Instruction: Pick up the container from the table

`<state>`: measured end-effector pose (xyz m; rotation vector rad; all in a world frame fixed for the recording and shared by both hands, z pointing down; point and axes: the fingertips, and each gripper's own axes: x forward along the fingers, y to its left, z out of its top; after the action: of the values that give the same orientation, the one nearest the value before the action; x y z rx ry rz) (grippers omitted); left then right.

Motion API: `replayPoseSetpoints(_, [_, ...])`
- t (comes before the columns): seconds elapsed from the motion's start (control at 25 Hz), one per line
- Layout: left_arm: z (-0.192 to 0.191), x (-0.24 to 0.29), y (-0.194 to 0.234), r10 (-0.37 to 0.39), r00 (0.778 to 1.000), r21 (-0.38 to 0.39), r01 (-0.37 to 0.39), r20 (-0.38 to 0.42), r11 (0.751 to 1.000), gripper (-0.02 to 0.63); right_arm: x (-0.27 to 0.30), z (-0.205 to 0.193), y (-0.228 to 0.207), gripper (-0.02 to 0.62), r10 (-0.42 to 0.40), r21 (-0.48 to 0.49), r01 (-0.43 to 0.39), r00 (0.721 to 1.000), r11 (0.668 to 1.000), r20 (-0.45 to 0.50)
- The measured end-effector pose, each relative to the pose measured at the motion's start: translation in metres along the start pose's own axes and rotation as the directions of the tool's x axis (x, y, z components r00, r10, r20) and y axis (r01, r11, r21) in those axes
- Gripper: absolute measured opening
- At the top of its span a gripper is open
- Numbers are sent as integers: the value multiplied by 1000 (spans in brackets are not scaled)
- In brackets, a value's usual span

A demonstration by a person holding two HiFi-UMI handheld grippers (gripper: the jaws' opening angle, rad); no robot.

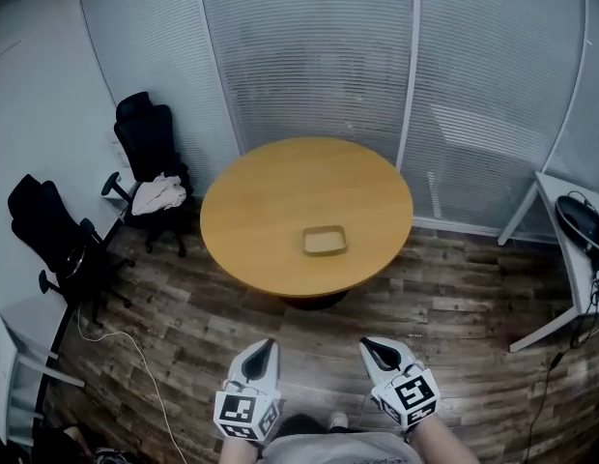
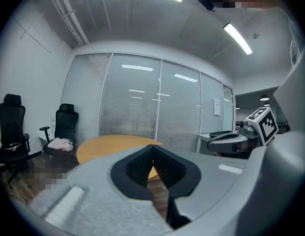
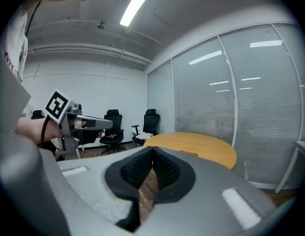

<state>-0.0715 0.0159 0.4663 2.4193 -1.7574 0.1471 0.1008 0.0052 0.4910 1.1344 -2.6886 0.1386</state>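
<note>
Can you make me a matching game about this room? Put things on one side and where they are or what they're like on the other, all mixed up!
Things:
1. container
2. pale cloth
3. left gripper
4. desk

Places or states:
A. lying on a black chair
B. sitting on the round table
C. jaws shut, nothing between them
D. white, at the far right of the head view

Pairs: 1-B, 2-A, 3-C, 4-D

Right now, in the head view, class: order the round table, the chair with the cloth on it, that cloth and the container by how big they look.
1. round table, by far the largest.
2. chair.
3. cloth and container: both small and too alike in size to rank.
</note>
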Motion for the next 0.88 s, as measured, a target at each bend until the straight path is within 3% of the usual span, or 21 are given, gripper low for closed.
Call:
replayPoseSetpoints(0.2, [-1,61,17,-13,1000,-11,13,-27,1000,8,44,-1,-43,2,-24,-14,23,999,1000,-26])
replayPoseSetpoints(0.56, [36,200,73,-157,988,-12,157,6,988,8,156,36,-115,2,-100,-23,99,995,995,-29])
replayPoseSetpoints(0.88, [59,316,128,-268,963,6,268,0,963,8,249,54,-186,2,-198,72,202,979,977,-53])
